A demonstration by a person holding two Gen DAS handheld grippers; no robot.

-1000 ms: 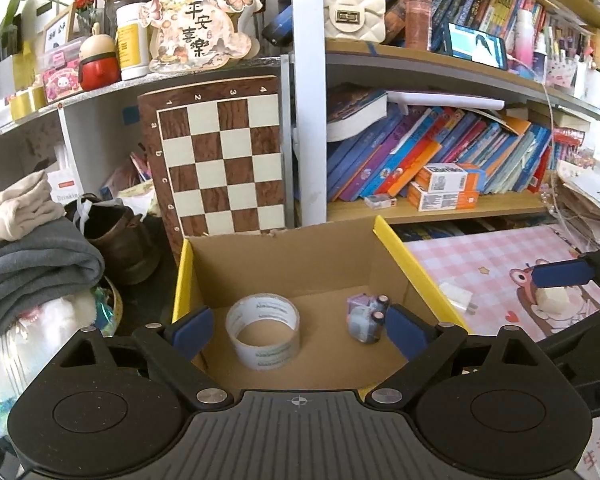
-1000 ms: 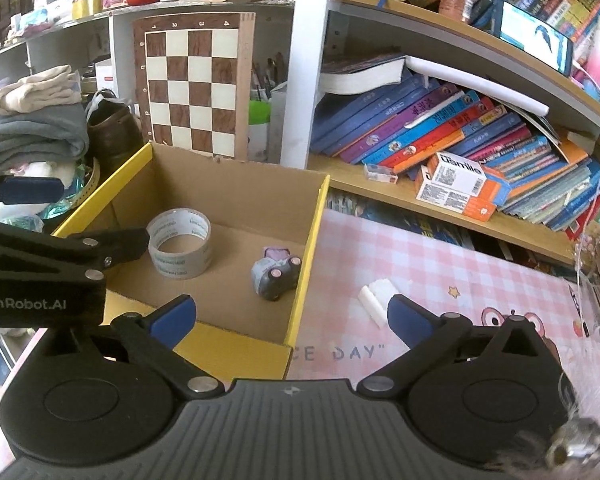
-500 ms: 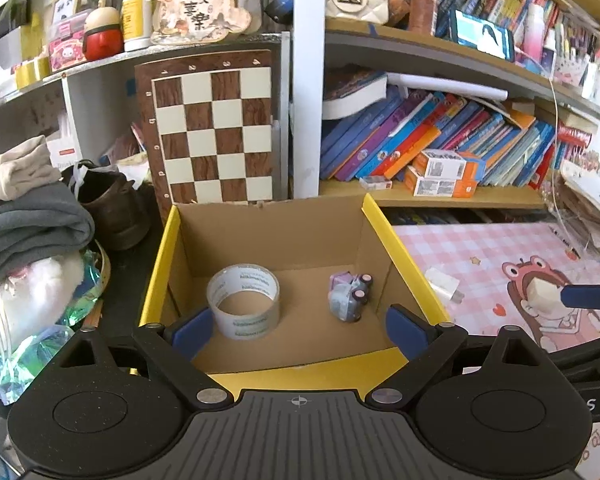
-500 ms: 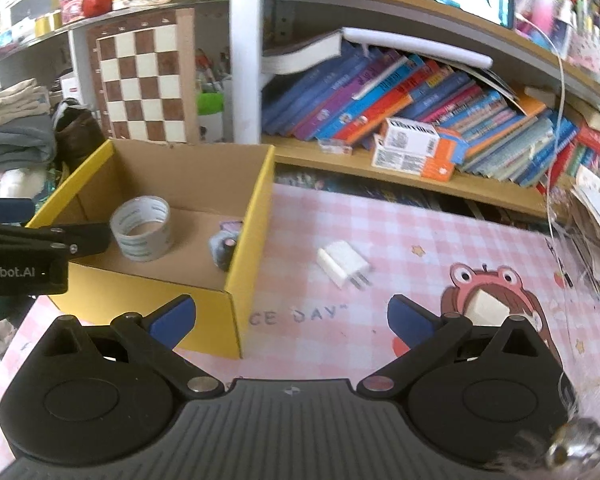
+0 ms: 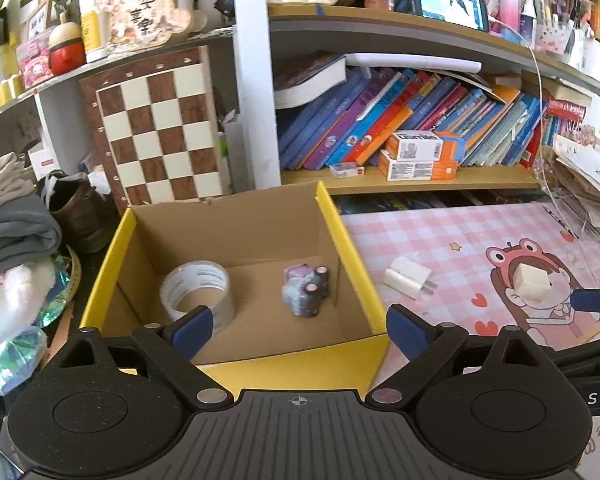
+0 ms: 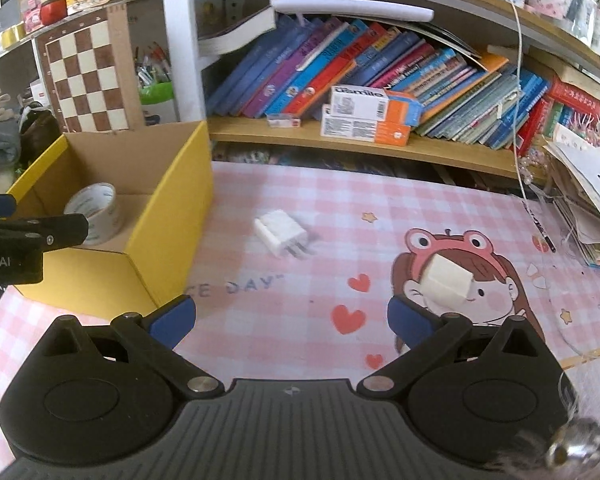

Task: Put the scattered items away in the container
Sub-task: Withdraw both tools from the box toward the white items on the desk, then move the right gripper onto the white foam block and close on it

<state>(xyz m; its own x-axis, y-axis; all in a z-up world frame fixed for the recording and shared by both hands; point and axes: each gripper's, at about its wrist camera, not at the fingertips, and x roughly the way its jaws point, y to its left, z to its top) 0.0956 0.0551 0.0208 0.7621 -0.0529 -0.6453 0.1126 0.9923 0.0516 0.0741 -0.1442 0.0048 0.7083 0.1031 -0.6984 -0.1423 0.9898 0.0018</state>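
A yellow-rimmed cardboard box (image 5: 348, 236) (image 6: 180, 184) stands on the left of the pink checked mat. Inside it lie a roll of clear tape (image 5: 198, 294) (image 6: 94, 212) and a small grey-purple toy (image 5: 306, 296). On the mat to its right lie a white charger plug (image 5: 408, 282) (image 6: 282, 232) and a cream cube (image 5: 532, 284) (image 6: 448, 278). My left gripper (image 5: 298, 330) is open and empty above the box's near wall. My right gripper (image 6: 292, 318) is open and empty over the mat, with the plug ahead of it and the cube by its right finger.
Bookshelves with slanted books (image 6: 380, 64) and orange boxes (image 5: 420, 154) run along the back. A chessboard (image 5: 160, 128) leans behind the box. Folded clothes (image 5: 12, 224) and a brown shoe (image 5: 80, 212) sit at the left. Stacked papers (image 6: 588, 200) crowd the right edge.
Both grippers have drawn back and up from the box. The right gripper has swung right, from over the box edge to over the mat near the plug and cube.
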